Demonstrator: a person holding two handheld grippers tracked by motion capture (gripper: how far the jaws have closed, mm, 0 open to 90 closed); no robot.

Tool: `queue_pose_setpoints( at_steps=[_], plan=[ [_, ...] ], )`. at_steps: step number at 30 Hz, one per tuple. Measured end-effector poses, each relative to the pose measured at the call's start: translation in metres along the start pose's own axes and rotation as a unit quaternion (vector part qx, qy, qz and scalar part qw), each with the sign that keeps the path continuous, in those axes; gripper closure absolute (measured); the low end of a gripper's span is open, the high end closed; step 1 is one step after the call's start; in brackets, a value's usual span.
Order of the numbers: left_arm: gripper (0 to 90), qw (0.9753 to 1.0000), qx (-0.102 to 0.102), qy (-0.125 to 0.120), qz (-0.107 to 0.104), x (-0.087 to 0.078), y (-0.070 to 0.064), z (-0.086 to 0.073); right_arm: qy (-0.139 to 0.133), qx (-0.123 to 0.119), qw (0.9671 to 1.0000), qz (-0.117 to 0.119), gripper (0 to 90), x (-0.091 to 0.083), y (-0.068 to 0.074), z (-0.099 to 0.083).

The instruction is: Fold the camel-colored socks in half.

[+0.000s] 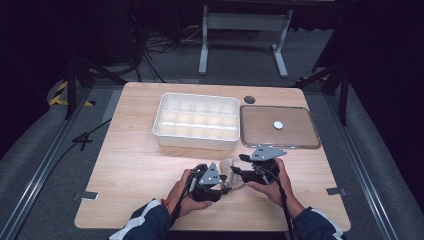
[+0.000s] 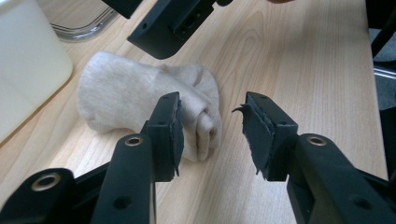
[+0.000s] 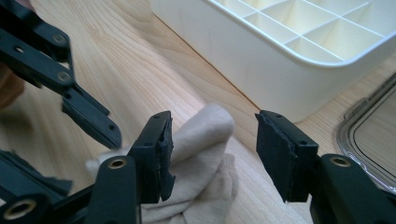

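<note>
A beige sock [image 1: 230, 171], bunched and folded, lies on the wooden table between my two grippers. My left gripper [image 1: 226, 186] comes at it from the left and stands open. In the left gripper view [image 2: 210, 119] the sock's [image 2: 135, 95] rolled end sits just beyond the left-hand jaw, apart from the other jaw. My right gripper [image 1: 239, 169] reaches in from the right, also open. In the right gripper view [image 3: 212, 137] the sock [image 3: 205, 144] lies low between and beyond the jaws, and neither jaw presses on it.
A white compartment tray [image 1: 196, 140] stands behind the sock, close to it [image 3: 261, 70]. To its right lies a clear lid [image 1: 280, 145] with a small white disc [image 1: 278, 125] on it. A dark round spot [image 1: 249, 99] sits at the table's far edge.
</note>
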State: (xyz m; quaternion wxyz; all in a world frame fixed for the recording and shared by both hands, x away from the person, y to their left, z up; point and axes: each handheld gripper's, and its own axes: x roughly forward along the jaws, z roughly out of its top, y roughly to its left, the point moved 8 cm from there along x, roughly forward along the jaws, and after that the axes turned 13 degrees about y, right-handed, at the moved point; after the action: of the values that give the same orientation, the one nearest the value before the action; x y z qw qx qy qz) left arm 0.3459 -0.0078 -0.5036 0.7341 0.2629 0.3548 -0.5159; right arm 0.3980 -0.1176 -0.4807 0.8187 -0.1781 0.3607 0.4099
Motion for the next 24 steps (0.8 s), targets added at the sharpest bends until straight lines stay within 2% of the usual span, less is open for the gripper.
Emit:
queue_pose_setpoints(
  at_steps=[4,7,8,10,12,14,17,18,19,22,24],
  plan=[
    [59.4,1.0,-0.002,0.007,-0.004,0.012,-0.002,0.0,0.007,-0.002,1.0,0.002,47.1,0.003,0.002,-0.001],
    [60.9,0.9997,0.008,0.02,-0.006,0.021,-0.004,-0.001,0.017,-0.004,0.9998,-0.002,47.4,0.007,0.0,-0.005],
    [61.2,0.9996,0.013,0.025,-0.005,0.022,-0.004,-0.002,0.023,-0.003,0.9997,-0.002,47.5,0.009,-0.001,-0.007],
    [61.2,0.9996,0.011,0.024,-0.007,0.024,-0.005,-0.002,0.033,-0.002,0.9994,0.0,47.4,0.013,-0.003,-0.01],
    [61.1,0.9995,0.012,0.028,-0.007,0.024,-0.004,-0.003,0.056,-0.003,0.9984,0.003,47.5,0.02,-0.005,-0.017],
    [60.9,0.9995,0.011,0.028,-0.007,0.023,-0.003,-0.004,0.064,-0.002,0.9979,0.005,47.6,0.022,-0.006,-0.02],
    [58.5,0.9995,0.01,0.029,-0.003,0.018,0.001,-0.006,0.077,0.018,0.9966,0.021,46.2,0.026,-0.011,-0.026],
    [56.2,0.9995,0.012,0.029,-0.001,0.013,0.002,-0.007,0.084,0.022,0.9956,0.034,47.7,0.028,-0.011,-0.028],
    [54.8,0.9995,0.012,0.029,-0.001,0.013,0.002,-0.007,0.084,0.022,0.9956,0.034,47.7,0.028,-0.011,-0.028],
    [51.4,0.9981,0.025,0.055,0.014,0.0,0.007,-0.015,0.089,0.042,0.9931,0.064,48.4,0.031,-0.013,-0.03],
    [48.1,0.9969,0.032,0.067,0.028,-0.012,0.013,-0.023,0.092,0.06,0.9901,0.087,48.4,0.032,-0.015,-0.032]
  ],
)
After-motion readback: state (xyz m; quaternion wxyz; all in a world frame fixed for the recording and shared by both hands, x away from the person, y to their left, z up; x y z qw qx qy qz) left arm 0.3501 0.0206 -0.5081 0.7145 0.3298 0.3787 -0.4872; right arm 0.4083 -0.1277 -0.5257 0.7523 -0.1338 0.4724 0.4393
